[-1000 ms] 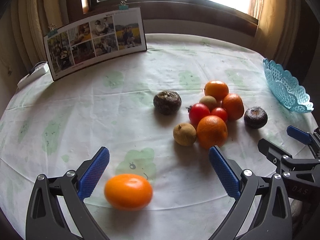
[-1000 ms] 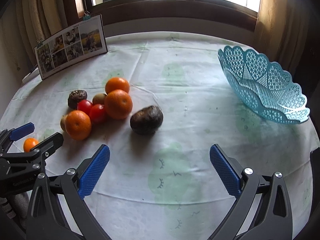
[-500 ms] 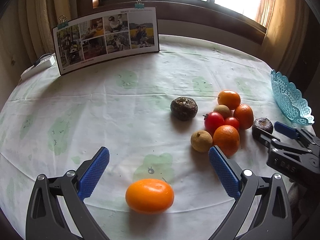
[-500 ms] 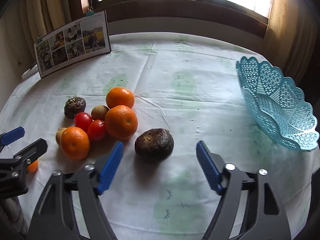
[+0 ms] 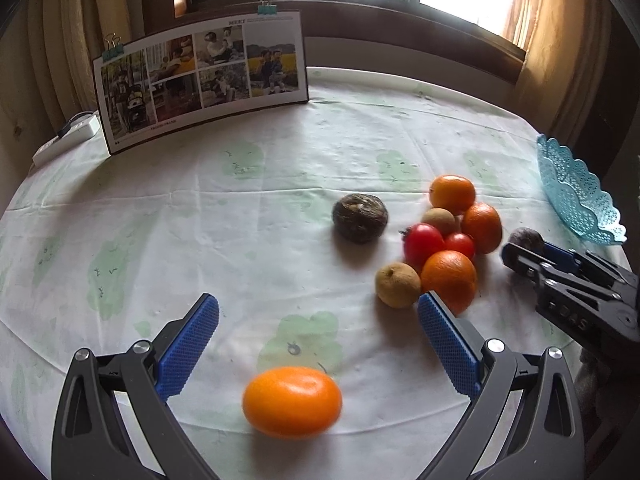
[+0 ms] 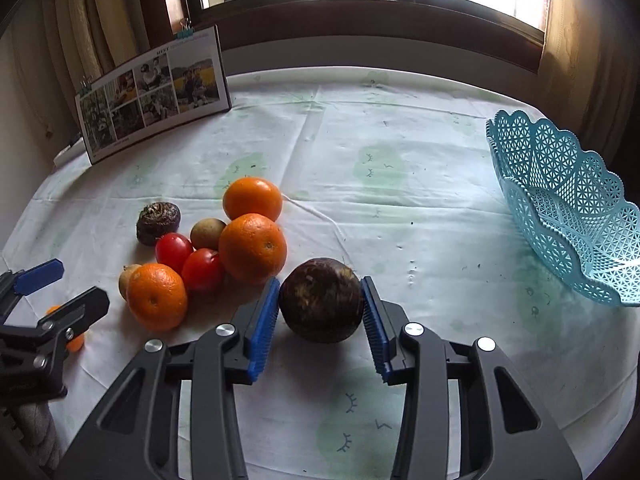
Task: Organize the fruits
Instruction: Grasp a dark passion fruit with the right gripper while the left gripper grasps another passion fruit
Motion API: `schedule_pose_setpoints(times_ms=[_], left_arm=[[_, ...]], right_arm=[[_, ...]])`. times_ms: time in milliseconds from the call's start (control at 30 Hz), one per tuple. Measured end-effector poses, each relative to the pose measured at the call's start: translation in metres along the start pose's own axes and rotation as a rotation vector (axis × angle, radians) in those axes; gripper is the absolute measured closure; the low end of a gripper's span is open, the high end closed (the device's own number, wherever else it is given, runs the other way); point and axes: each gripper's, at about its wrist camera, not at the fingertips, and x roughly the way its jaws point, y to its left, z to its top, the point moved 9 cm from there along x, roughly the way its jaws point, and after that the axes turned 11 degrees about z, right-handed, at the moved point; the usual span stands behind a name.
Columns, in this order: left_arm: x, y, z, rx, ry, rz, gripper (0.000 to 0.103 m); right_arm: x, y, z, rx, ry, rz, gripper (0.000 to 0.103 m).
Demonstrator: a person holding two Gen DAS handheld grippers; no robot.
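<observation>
My right gripper (image 6: 320, 300) is shut on a dark brown round fruit (image 6: 321, 300) resting on the tablecloth; both blue pads touch its sides. It also shows in the left wrist view (image 5: 525, 239). My left gripper (image 5: 318, 320) is open, with an orange persimmon-like fruit (image 5: 292, 402) lying between and just before its fingers. A cluster of oranges (image 6: 253, 247), red tomatoes (image 6: 174, 251) and small brown fruits (image 6: 208, 233) lies left of my right gripper. A second dark fruit (image 5: 360, 218) sits apart. A turquoise lattice basket (image 6: 568, 216) stands empty at the right.
A photo board (image 5: 200, 80) stands at the table's back left, with a white power strip (image 5: 66, 138) beside it. A window sill and curtains lie behind. The round table's edge runs close to the basket on the right.
My right gripper moved forward and closed on the dark brown fruit. My left gripper shifted slightly, and the orange fruit now lies centred before it.
</observation>
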Motion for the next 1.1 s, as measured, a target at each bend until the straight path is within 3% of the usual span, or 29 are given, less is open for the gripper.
schedule_pose_setpoints(times_ms=[133,300,467,633,900,1033,1100], left_arm=[[0.004,0.006,0.015,0.004,-0.007,0.033,0.005],[0.015,-0.006,0.031,0.067,-0.018,0.059,0.013],[0.034,-0.020,0.036,0.090,0.019,0.024,0.029],[0.037,-0.030,0.045,0.136,0.018,0.019,0.030],[0.055,-0.038,0.046,0.156,0.119,-0.031,0.043],[0.058,-0.041,0.046,0.154,0.128,-0.055,0.062],[0.056,-0.042,0.045,0.149,0.121,-0.066,0.062]], right_arm=[[-0.005,0.001,0.002,0.006,-0.026,0.028,0.061],[-0.003,-0.001,0.001,0.015,-0.014,0.039,0.061],[-0.002,-0.002,0.000,0.016,-0.011,0.043,0.061],[-0.001,-0.003,-0.001,0.029,-0.003,0.050,0.061],[0.004,-0.006,0.000,0.052,0.025,0.061,0.059],[0.006,-0.007,0.003,0.050,0.030,0.047,0.051],[0.007,-0.009,0.005,0.047,0.029,0.038,0.051]])
